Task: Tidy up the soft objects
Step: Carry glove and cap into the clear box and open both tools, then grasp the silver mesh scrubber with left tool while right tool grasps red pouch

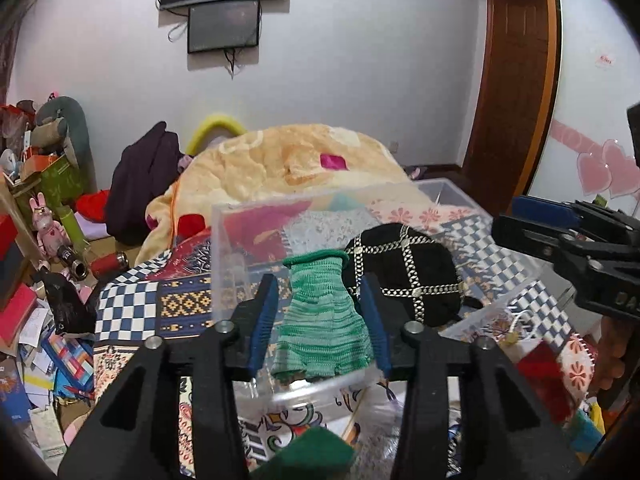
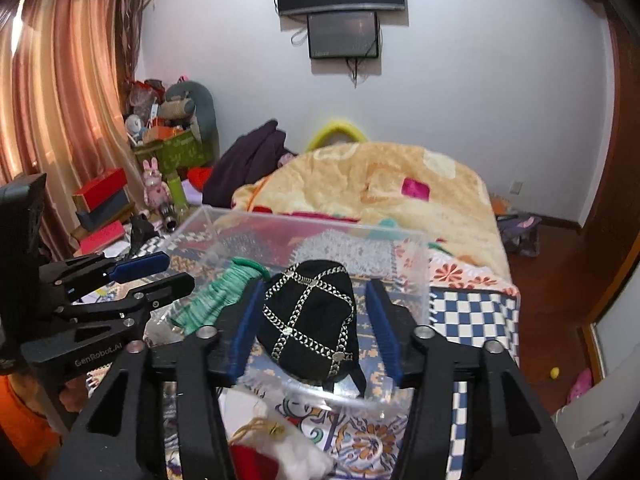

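Observation:
A clear plastic box (image 1: 224, 240) stands on the patterned bed cover. Inside lie a green knitted glove (image 1: 320, 320) and a black cap with silver chains (image 1: 404, 272). My left gripper (image 1: 320, 320) is open over the box, its blue pads either side of the glove without pinching it. My right gripper (image 2: 312, 320) is open over the box, its pads either side of the black cap (image 2: 312, 320). The green glove (image 2: 216, 296) shows left of the cap in the right wrist view. A red and white soft item (image 2: 272, 452) lies in front of the box (image 2: 420, 264). A dark green soft item (image 1: 316, 456) lies at the bottom of the left wrist view.
A rumpled yellow blanket (image 1: 296, 164) covers the far half of the bed. Cluttered boxes, toys and papers (image 1: 44, 240) fill the floor at the left. A wooden door frame (image 1: 516, 80) stands at the right. Two screens (image 2: 340, 8) hang on the wall.

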The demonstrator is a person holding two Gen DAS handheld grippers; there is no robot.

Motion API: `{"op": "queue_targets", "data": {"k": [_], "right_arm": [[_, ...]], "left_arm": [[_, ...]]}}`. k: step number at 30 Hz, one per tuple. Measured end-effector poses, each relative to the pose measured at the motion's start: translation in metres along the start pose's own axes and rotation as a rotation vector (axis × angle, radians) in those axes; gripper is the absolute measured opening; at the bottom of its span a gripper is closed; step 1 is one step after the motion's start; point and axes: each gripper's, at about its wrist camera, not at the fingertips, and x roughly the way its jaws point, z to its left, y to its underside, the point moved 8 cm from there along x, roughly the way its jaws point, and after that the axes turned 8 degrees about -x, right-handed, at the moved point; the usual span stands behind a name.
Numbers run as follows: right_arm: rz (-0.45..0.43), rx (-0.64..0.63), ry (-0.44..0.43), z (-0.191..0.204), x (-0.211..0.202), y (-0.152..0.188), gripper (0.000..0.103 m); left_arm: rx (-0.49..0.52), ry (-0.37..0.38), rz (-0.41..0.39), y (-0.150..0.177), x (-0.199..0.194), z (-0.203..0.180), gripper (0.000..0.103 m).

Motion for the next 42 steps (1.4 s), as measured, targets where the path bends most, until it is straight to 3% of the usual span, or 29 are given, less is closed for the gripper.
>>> {"op": "queue_targets", "data": {"k": [4, 6, 12, 28, 30, 35, 40, 42], "right_arm": [[-0.047, -0.005, 0.010, 0.005, -0.020, -0.001, 0.067], [-0.066, -0.013, 0.011, 0.009, -0.029, 0.001, 0.071], [-0.077, -0.003, 0.015, 0.014, -0.036, 0.019, 0.075], [0.009, 0.035, -0.047, 0.034, -0.036, 0.082, 0.075], [0.020, 0.029, -0.065, 0.039, -0.035, 0.087, 0.075], [0.048, 0.019, -0.089, 0.047, -0.030, 0.097, 0.064], [0.085, 0.008, -0.094, 0.051, -0.025, 0.109, 0.043], [0.089, 0.017, -0.094, 0.050, -0.027, 0.112, 0.040]], "left_arm": [[-0.030, 0.026, -0.035, -0.003, -0.025, 0.003, 0.058], [-0.027, 0.022, -0.050, -0.002, -0.034, 0.002, 0.069], [-0.007, 0.034, -0.055, 0.014, -0.055, -0.002, 0.076], [0.028, 0.071, 0.027, 0.098, -0.058, -0.018, 0.076], [0.015, 0.069, 0.041, 0.103, -0.053, -0.016, 0.071], [-0.020, 0.083, 0.083, 0.117, -0.046, -0.011, 0.063], [0.002, 0.081, 0.089, 0.123, -0.043, -0.015, 0.058], [0.004, 0.081, 0.096, 0.124, -0.040, -0.015, 0.054]]}}
